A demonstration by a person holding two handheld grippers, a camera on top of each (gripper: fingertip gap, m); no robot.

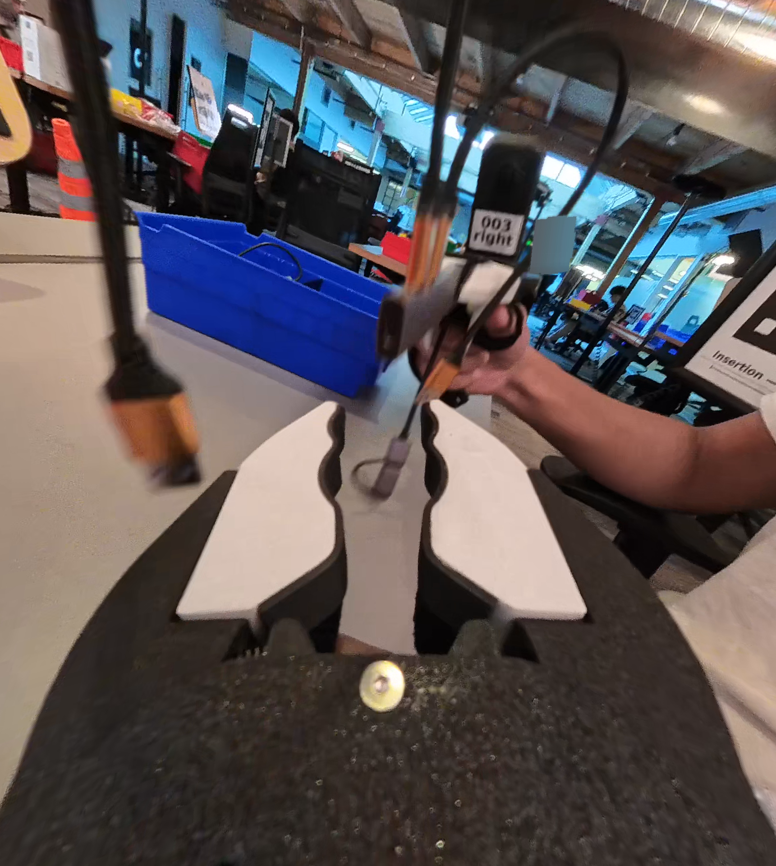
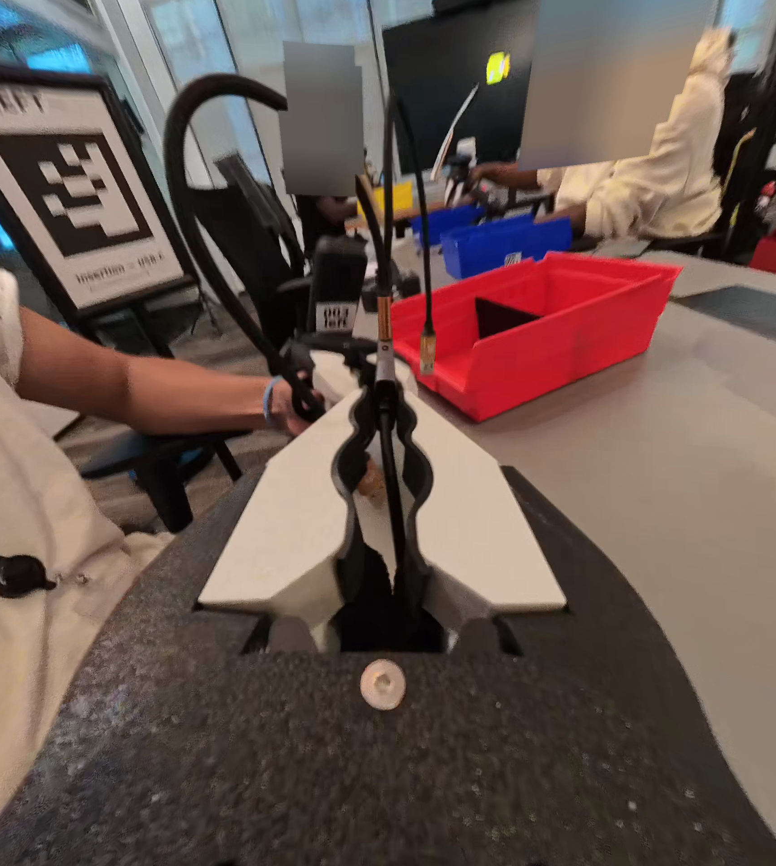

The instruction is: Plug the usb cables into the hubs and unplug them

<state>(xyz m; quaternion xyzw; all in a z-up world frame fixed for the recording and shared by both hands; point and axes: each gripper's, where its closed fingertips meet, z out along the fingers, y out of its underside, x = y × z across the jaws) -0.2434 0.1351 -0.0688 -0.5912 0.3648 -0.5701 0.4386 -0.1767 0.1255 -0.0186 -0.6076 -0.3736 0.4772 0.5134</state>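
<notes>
Here the right gripper (image 2: 383, 398) is pinched on the hub (image 2: 384, 370), a light, stiff grey bar held in the air with orange-collared USB cables (image 2: 385, 314) plugged in and one loose plug (image 2: 427, 349) dangling; I'd grip the rigid plug shells, never the limp cords. The left gripper (image 1: 381, 412) hangs half-open and empty above the smooth grey table (image 1: 25, 468), a blue bin (image 1: 254, 300) and red bin (image 2: 564, 337) beyond, then a busy workshop.
</notes>
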